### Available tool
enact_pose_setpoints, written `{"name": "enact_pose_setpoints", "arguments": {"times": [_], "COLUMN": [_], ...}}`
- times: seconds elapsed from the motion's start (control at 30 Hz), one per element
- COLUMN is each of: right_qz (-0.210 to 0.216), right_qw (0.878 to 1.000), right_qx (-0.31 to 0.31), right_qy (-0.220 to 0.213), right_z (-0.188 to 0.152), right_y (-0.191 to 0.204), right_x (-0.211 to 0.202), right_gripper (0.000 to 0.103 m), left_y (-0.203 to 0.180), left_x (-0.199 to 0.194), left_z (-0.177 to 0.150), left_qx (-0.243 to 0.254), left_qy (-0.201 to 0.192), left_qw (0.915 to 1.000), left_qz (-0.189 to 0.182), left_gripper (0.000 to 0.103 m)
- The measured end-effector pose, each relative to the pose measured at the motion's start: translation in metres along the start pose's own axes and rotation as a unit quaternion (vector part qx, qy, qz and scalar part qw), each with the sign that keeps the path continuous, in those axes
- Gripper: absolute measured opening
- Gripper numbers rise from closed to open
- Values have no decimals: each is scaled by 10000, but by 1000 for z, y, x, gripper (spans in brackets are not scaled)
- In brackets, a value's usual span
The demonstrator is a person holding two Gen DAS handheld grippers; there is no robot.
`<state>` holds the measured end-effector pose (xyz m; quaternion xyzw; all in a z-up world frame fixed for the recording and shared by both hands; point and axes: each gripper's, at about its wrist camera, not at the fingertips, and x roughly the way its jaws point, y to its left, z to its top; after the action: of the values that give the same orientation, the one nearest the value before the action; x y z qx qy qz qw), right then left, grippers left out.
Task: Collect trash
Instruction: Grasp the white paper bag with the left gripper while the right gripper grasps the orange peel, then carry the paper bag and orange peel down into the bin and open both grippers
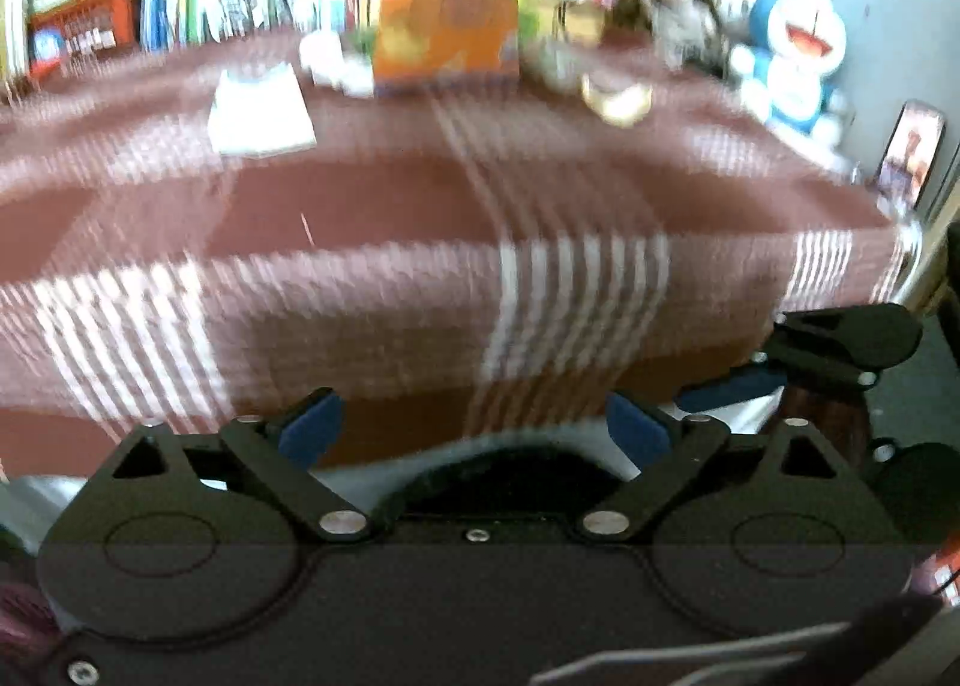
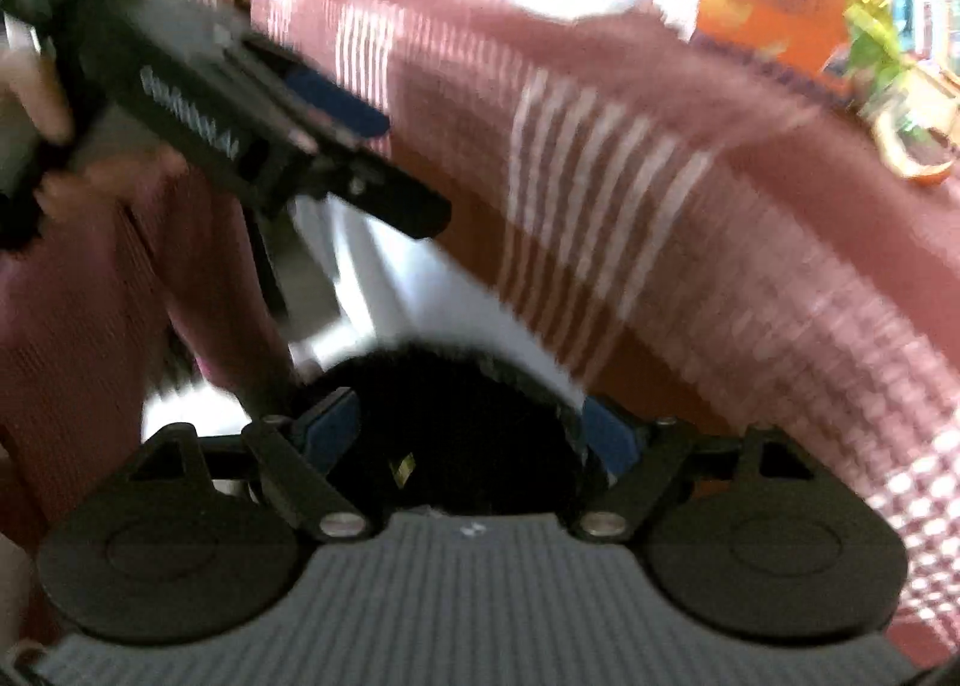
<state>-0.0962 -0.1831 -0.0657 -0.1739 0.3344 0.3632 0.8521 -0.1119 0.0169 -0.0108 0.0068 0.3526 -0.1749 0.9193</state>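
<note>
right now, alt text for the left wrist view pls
Blurred view over the open, empty left gripper onto a table with a maroon checked tablecloth. A white pad, orange box and blue plush toy sit before bookshelves.

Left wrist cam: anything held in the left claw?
No. The left claw stands open, with only the checked tablecloth visible beyond its blue pads.

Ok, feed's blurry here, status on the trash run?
Left gripper open, empty. Right gripper open, empty, over black bin. Peel on table. Nothing blocking.
</note>
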Motion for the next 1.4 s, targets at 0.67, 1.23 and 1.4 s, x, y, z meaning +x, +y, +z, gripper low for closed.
{"name": "enact_pose_setpoints", "arguments": {"times": [0.67,1.23,1.4], "right_qz": [-2499,-2793,-2810], "right_qw": [9240,9086,9118], "right_qx": [2612,3024,2856], "right_qy": [-1249,-712,-904], "right_z": [64,99,99], "right_y": [-159,-182,-168], "right_x": [-16,36,25], "right_gripper": [103,65,47], "left_y": [62,67,58], "left_x": [76,113,97], "left_z": [111,120,120], "left_qx": [-792,-813,-714], "left_qy": [-887,-743,-850], "left_qw": [9773,9750,9784], "left_qz": [1755,1928,1742], "left_gripper": [103,46,26]}}
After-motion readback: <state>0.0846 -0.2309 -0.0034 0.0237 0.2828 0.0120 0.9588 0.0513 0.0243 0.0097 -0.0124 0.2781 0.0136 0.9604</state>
